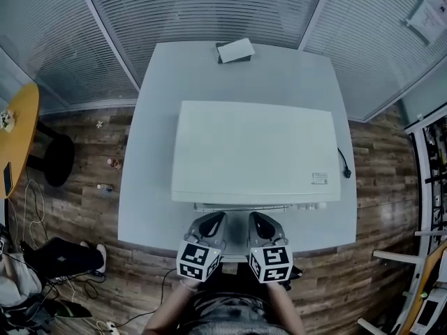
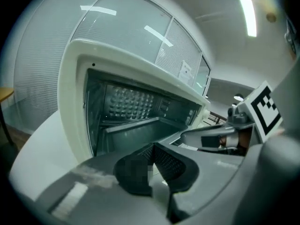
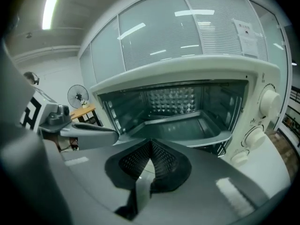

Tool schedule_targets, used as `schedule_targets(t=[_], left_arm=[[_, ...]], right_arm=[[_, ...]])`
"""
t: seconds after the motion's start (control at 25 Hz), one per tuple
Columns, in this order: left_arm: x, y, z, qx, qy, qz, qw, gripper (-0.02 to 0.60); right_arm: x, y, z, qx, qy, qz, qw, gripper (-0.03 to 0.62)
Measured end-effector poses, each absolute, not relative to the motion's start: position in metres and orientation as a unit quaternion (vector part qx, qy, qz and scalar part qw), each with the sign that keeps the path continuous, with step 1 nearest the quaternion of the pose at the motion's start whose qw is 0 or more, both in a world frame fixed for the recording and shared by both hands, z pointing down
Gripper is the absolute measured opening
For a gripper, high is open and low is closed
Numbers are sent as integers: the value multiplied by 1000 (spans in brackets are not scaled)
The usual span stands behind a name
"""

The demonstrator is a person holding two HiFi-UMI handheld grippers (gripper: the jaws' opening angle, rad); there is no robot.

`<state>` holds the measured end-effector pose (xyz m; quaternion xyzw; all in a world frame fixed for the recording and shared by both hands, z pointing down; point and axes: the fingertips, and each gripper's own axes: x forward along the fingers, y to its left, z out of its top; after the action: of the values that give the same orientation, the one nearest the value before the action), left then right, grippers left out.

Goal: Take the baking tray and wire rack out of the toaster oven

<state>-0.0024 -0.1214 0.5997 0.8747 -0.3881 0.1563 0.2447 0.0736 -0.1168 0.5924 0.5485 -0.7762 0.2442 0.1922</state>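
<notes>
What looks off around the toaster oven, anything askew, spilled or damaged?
Nothing stands out. The toaster oven sits square on the table, baking tray level inside, no spills or damage visible. The left gripper and right gripper hang before it, fingers together, empty.

Wood-plank floor (image 1: 84, 208), blinded glass walls (image 1: 202, 12)

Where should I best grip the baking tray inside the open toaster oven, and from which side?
Probably its front rim, from the open front of the toaster oven: the baking tray lies flat, that rim faces outward, and its walls close the other sides.
</notes>
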Motion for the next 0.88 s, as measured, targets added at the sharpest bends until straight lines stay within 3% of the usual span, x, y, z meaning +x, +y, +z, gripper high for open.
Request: schedule_targets(t=[0.24, 0.36, 0.48, 0.56, 0.6, 0.88], left_arm=[[-3, -121, 617, 862, -396, 169, 268, 0], [-9, -121, 628, 843, -404, 142, 327, 0], [-16, -121, 640, 797, -410, 69, 437, 1], [-20, -122, 647, 764, -409, 26, 499, 81], [-22, -123, 650, 749, -410, 7, 521, 83], [-26, -129, 653, 696, -408, -61, 588, 112]], right_arm=[[84, -119, 610, 549, -765, 256, 219, 5], [87, -120, 619, 550, -755, 291, 209, 5], [91, -120, 625, 547, -740, 354, 168, 5], [92, -121, 627, 542, -730, 394, 132, 54], [93, -123, 627, 541, -724, 412, 113, 55], [106, -134, 627, 549, -692, 467, 40, 115]])
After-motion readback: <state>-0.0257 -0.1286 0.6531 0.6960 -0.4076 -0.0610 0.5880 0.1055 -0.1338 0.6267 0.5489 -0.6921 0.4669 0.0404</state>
